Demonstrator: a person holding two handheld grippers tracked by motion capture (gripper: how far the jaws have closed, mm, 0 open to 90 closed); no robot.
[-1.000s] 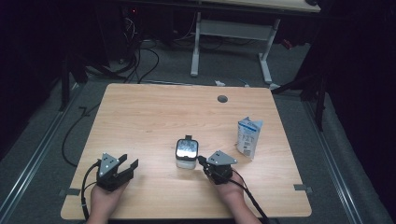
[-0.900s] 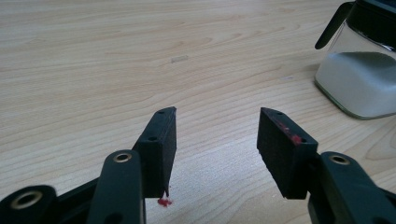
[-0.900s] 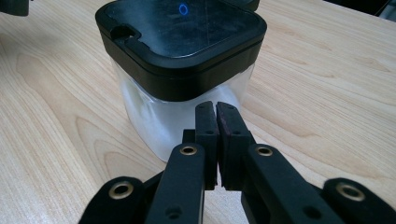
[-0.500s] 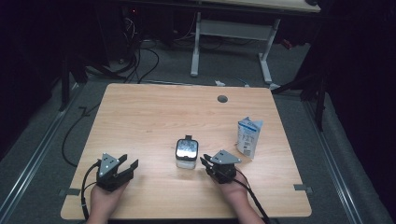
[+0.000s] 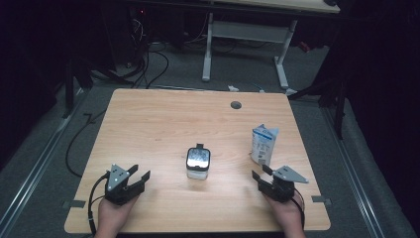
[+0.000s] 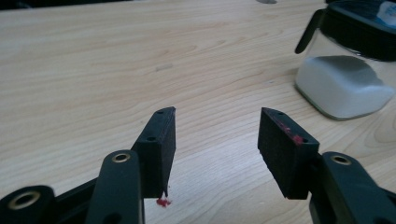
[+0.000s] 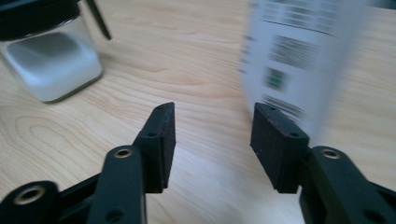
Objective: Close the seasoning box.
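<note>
On the pale wooden table [image 5: 163,124] a clear glass jar with a black clip lid and white powder inside [image 5: 198,162] stands near the middle, a little toward the person's edge; a small white and blue paper carton [image 5: 263,144] stands upright to its right, well apart from it; the right gripper [image 5: 262,176] lies low near the front edge, just below the carton, its jaws having just been opening and now spread with nothing between them; in the right gripper view the carton [image 7: 303,56] rises blurred just beyond the right-hand jaw, and the jar [image 7: 49,51] sits off to the left; the left gripper [image 5: 138,173] rests at the front left, jaws likewise spread and empty, the jar [image 6: 345,65] well apart from them.
</note>
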